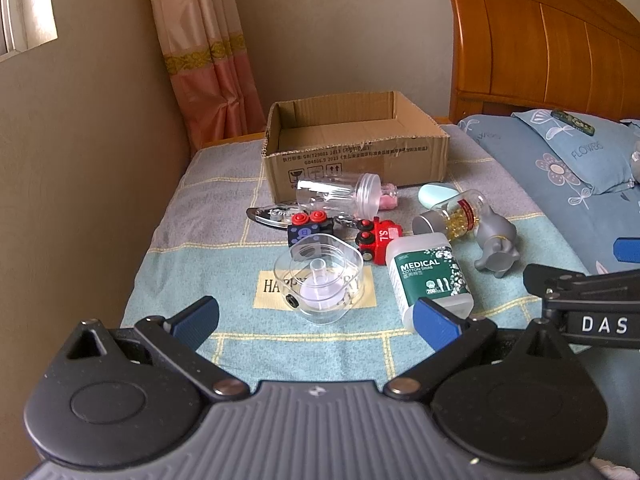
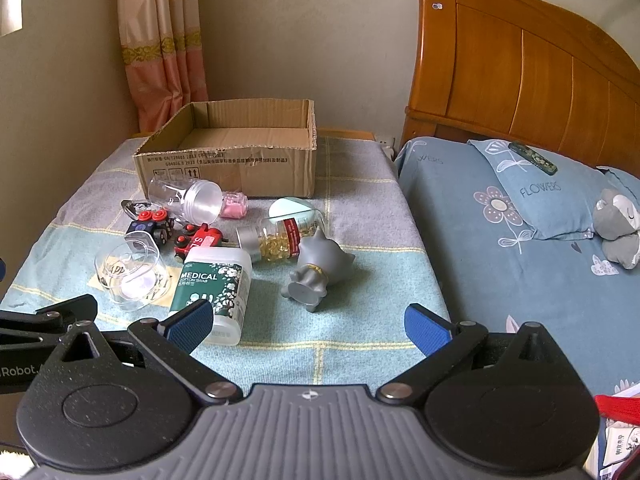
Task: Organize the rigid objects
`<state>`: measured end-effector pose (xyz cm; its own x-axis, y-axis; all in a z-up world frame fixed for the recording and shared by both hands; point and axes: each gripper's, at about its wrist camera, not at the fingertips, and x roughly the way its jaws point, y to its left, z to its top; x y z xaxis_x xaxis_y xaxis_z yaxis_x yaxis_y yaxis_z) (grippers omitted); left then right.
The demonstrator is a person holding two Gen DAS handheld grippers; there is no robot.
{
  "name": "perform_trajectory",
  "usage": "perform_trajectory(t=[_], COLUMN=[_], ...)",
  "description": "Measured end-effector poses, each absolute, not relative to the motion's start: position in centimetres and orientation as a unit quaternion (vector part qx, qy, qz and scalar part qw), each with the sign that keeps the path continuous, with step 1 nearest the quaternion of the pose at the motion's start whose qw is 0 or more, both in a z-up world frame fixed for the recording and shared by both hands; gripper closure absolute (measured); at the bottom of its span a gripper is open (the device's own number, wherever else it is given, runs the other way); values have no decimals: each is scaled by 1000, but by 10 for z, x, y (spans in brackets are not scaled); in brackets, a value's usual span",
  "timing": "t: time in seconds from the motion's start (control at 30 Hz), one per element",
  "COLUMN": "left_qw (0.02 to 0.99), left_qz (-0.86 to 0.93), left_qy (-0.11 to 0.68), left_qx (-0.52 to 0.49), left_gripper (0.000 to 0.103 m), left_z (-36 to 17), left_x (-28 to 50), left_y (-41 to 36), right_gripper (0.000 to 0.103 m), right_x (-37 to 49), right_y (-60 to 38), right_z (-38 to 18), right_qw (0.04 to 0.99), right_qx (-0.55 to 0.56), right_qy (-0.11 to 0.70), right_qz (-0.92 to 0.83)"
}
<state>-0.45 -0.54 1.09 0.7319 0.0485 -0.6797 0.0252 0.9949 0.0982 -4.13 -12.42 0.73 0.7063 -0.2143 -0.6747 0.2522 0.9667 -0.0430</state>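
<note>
An empty cardboard box [image 1: 356, 148] [image 2: 228, 152] stands at the back of a cloth-covered table. In front of it lie a clear square cup [image 1: 320, 284] [image 2: 128, 272], a clear jar on its side [image 1: 336, 196] [image 2: 188, 198], a white and green cotton swab tub [image 1: 428, 276] [image 2: 212, 288], a bottle of yellow capsules [image 1: 456, 212] [image 2: 280, 236], a grey figurine [image 1: 498, 244] [image 2: 316, 276], and red [image 1: 376, 236] [image 2: 198, 240] and dark toy cars [image 1: 308, 228] [image 2: 148, 226]. My left gripper [image 1: 316, 320] is open, just short of the clear cup. My right gripper [image 2: 308, 326] is open over bare cloth near the tub.
A bed with a blue flowered pillow [image 2: 540, 188] and wooden headboard [image 2: 520, 60] lies to the right. A grey plush toy [image 2: 618, 224] rests on the bed. A wall and curtain [image 1: 200, 48] stand behind the table. A small pink bottle [image 2: 234, 204] and a pale blue oval case [image 1: 438, 196] sit by the box.
</note>
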Motion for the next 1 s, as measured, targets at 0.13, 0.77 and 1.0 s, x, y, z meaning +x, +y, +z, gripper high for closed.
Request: perform_trajectory(t=[0.13, 0.77, 1.0], left_qw=[929, 930, 931], left_qz=[6, -12, -26], left_qy=[366, 364, 360], left_qx=[49, 42, 55], left_gripper=[1, 1, 1], left_z=[10, 11, 10], left_x=[-5, 1, 8], left_y=[-5, -2, -4], right_gripper=[0, 0, 0], right_x=[-41, -39, -35], right_y=[-124, -127, -129], right_z=[7, 10, 9], right_qw=[923, 926, 928], right_qx=[26, 20, 14], right_qy=[362, 353, 350], right_qz=[-126, -130, -130])
